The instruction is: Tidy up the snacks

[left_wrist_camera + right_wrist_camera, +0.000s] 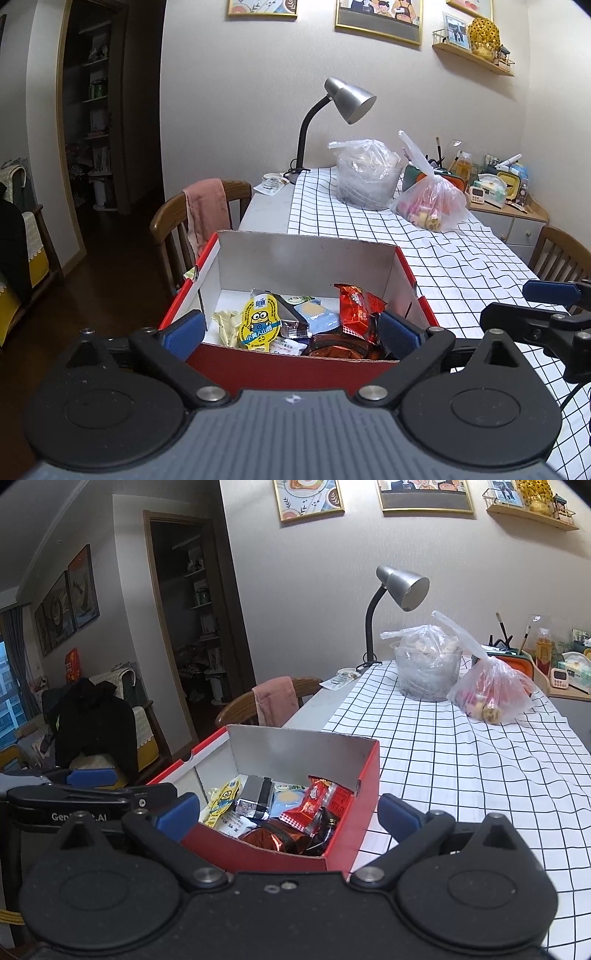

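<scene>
Pale walls with framed pictures stood behind a long table (461, 258) under a white cloth with black checks, and we worked at its near end. Wooden chairs stood along it, one with a pink towel (205, 210) over its back. At the far end were a grey lamp (347, 98), a clear tub under a plastic bag (369, 177) and a second bag (430, 201) with what looked like more snacks.

Nearest to us sat the red box (288, 363), open at the top, and the snacks lay loose in it: a red packet (356, 310) to the right, a yellow cartoon packet (260, 325) to the left, a dark foil one and a pale blue one between them, and a brown wrapper low in the front corner.

We held the left tongs (291, 330) spread wide and empty just in front of the box. The right tongs (288, 812) were likewise wide and empty, straddling the box's right front corner in their own view.

We judged that nothing was gripped and the next pick was open. To do it well, we thought it best to come down over the rim, not through it, choose the red packet standing highest, close on its crimped edge rather than its puffed middle, and lift straight up so the neighbours stayed put. Foil would slip, so a firm, square bite mattered.
</scene>
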Tool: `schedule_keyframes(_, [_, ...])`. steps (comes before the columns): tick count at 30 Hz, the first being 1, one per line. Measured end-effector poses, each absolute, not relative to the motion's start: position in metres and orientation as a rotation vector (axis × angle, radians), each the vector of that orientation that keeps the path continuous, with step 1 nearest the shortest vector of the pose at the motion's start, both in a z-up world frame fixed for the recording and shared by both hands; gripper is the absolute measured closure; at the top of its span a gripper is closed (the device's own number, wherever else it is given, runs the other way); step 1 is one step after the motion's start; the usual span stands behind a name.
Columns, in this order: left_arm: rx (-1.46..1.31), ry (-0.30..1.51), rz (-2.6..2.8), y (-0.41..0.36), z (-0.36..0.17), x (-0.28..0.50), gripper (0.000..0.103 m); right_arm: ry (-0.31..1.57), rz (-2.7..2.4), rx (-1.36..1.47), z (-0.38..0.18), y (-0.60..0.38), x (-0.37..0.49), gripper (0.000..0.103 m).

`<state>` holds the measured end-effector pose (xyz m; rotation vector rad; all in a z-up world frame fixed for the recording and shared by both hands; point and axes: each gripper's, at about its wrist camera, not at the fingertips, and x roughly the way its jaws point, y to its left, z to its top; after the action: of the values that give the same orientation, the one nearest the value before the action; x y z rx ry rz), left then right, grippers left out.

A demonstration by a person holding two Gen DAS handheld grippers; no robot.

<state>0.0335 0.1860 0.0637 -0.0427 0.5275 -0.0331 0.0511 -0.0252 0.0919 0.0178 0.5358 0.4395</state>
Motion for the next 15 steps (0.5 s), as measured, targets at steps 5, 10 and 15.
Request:
schedule_keyframes(5, [-0.039,0.522,-0.031,0.1850,0.0638,0.0330,0.002,0.539,0.436,0.018,0.0913,-0.0261,0.0499,0.000])
schedule_keyframes(10, [-0.033,0.524,-0.036,0.1835,0.0636,0.0331,0.002,0.544,0.430,0.020,0.0909,-0.0272,0.0502,0.000])
schedule_keyframes(15, [-0.035,0.527,-0.035,0.1833,0.0633,0.0341,0.002,0.546,0.426,0.018,0.0915,-0.0266,0.0506,0.000])
